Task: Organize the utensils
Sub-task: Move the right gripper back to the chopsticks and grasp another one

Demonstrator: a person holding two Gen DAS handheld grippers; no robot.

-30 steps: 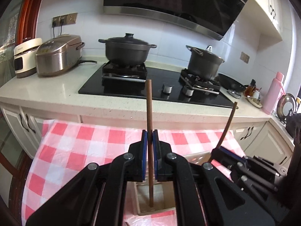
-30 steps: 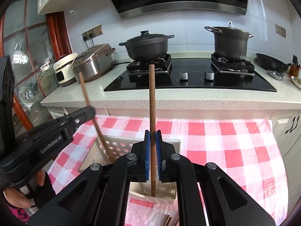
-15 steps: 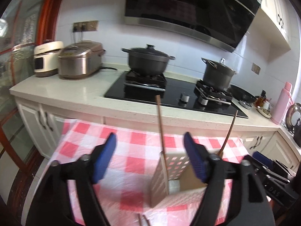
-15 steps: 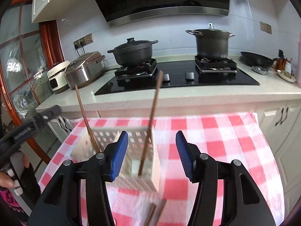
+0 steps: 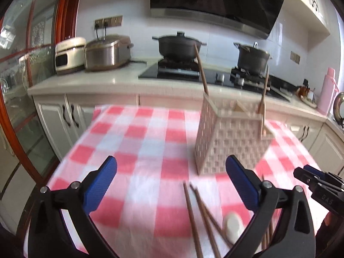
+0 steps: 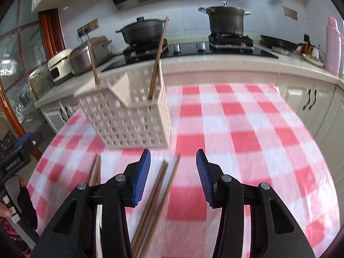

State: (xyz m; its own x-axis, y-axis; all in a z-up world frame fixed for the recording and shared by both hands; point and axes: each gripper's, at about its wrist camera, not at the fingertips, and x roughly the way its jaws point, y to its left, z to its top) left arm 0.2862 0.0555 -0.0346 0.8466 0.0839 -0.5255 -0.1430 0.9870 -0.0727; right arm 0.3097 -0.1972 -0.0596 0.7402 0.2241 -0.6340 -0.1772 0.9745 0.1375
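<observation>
Two brown wooden chopsticks (image 6: 155,68) lean upright in the white perforated plastic basket (image 6: 129,116) on the table's red-and-white checked cloth (image 6: 236,129). Loose chopsticks (image 6: 154,197), at least five, lie by the near edge beside one white spoon (image 5: 232,226). The left hand-held gripper (image 5: 171,182) has just spread wide, empty; the right hand-held gripper (image 6: 173,178), just narrowing, stands apart over them.

The left tongs (image 5: 171,182) were matte black plastic with ribbed blue pads and silver screws at the pivots. The right tongs (image 6: 173,177) matched them, black arms with triangular cut-outs. White lettering marked a black housing. A pink patterned sleeve (image 6: 8,229) showed at the edge.
</observation>
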